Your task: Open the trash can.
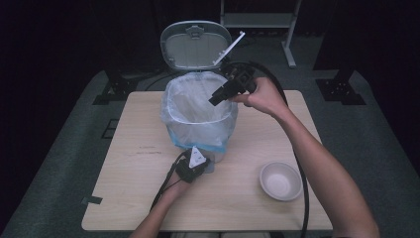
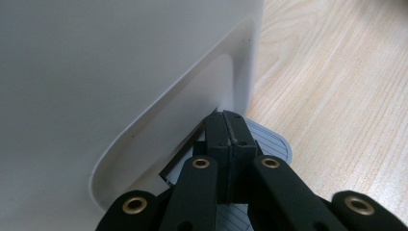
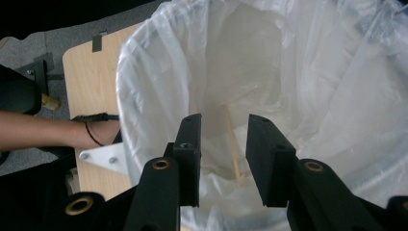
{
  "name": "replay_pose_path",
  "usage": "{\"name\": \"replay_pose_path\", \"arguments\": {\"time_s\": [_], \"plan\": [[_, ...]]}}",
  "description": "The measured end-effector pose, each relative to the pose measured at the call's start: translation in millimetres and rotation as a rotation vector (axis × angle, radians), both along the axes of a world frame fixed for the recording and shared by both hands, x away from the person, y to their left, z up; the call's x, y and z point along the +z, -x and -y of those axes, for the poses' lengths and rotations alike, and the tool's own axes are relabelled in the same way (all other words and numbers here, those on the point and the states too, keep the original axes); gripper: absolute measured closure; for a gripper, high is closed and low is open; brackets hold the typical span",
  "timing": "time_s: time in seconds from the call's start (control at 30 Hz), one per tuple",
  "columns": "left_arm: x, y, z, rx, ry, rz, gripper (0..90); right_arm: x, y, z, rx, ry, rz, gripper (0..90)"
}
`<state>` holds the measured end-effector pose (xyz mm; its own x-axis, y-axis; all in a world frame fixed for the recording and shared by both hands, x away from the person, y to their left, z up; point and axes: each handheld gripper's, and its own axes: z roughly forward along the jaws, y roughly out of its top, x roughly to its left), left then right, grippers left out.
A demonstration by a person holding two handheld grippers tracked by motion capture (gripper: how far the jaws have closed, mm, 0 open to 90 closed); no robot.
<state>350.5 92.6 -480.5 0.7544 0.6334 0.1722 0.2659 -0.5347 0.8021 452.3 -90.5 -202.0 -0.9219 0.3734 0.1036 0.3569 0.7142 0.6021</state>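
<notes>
A white pedal bin (image 1: 220,154) lined with a clear plastic bag (image 1: 198,116) stands on the wooden table (image 1: 133,173), its lid (image 1: 195,44) swung up at the back. My left gripper (image 1: 206,165) is shut with nothing between its jaws. Its tips (image 2: 231,120) rest on the grey ribbed pedal (image 2: 276,144) at the foot of the bin's white wall (image 2: 96,72). My right gripper (image 1: 216,99) hovers over the bin's mouth, pointing down into it. It is open (image 3: 223,122) and empty. A thin wooden stick (image 3: 233,144) lies at the bottom of the bag (image 3: 308,86).
A white empty bowl (image 1: 281,180) sits on the table to the right of the bin, near the right forearm. The left forearm (image 3: 43,132) reaches across the table's front. Dark floor and metal stand feet (image 1: 289,47) surround the table.
</notes>
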Motion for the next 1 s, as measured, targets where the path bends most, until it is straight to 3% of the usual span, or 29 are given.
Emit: {"name": "replay_pose_path", "arguments": {"time_s": [0.47, 1.0], "plan": [[0.1, -0.1, -0.1, -0.002, 0.0, 0.0, 90.0, 10.5, 23.3, 41.9, -0.02, -0.031, 0.035, 61.9], [-0.1, 0.1, 0.2, 0.001, 0.001, 0.001, 90.0, -13.2, 39.5, 95.8, -0.068, -0.101, 0.005, 60.4]]}}
